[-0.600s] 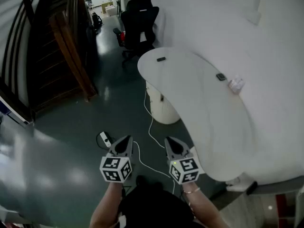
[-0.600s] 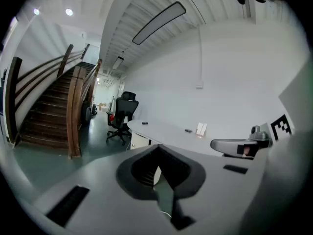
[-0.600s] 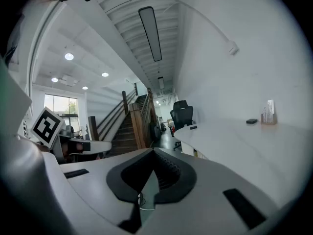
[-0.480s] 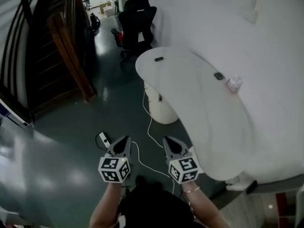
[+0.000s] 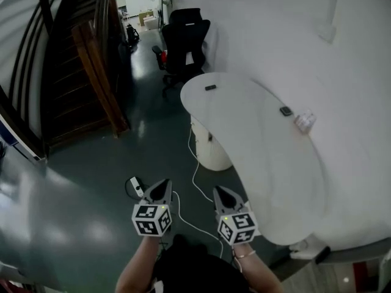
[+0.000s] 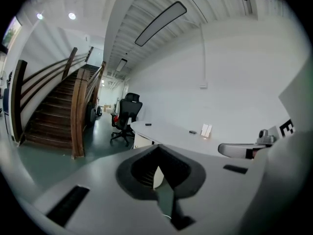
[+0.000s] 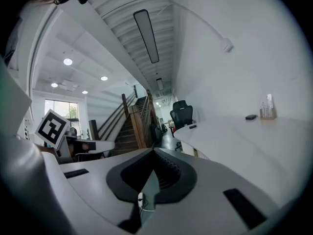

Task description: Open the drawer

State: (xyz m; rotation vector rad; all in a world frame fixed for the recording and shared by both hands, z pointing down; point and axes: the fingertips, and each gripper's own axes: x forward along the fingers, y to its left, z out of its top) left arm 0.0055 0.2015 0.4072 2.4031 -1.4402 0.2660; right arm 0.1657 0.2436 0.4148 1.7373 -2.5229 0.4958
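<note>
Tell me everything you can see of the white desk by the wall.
The desk has a long, smooth white top that curves along the wall and ends in a rounded tip near a black office chair. It is level and mostly bare: one small dark object near the tip, a second dark object beside a small pale holder at the wall side. A rounded white cabinet stands under it.

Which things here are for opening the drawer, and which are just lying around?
For the job: left gripper, right gripper (both shut, empty), white cabinet under the desk, probably holding the drawer.
Lying about: office chair, stairs, power strip, cable on the floor, small box on the desk.
</note>
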